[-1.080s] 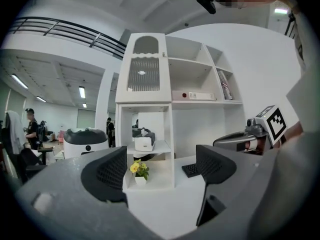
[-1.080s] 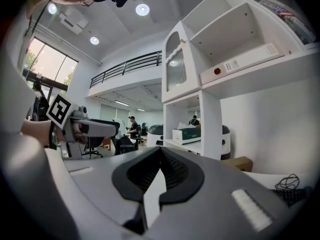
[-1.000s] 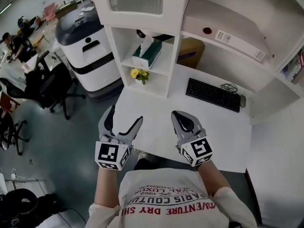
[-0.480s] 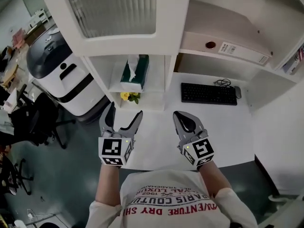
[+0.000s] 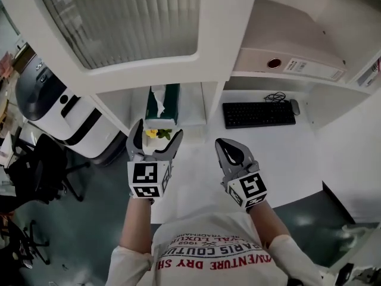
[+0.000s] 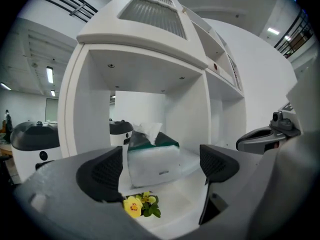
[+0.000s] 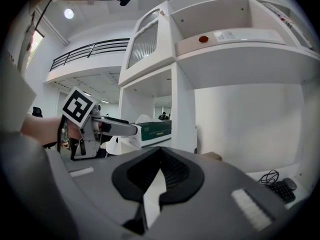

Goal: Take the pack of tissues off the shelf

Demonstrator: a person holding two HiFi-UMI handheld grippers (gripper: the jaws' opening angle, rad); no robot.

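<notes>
The pack of tissues (image 5: 162, 102) sits on the shelf (image 5: 191, 109) in its open compartment (a white sheet sticks up from its top), with yellow flowers (image 5: 156, 134) one level below. In front of the shelf the left gripper (image 5: 158, 133) points at the pack, its jaws wide apart and just opened further, with nothing between them. Right of the shelf, over the surface (image 5: 196, 171), the right gripper (image 5: 222, 145) has its jaws together, empty.

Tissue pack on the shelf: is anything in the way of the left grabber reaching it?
Nothing visible blocks it. The left gripper, whose empty jaws have just been opening, faces the tissue pack in its open shelf compartment. Only the yellow flowers sit lower, under the straight path.
</notes>
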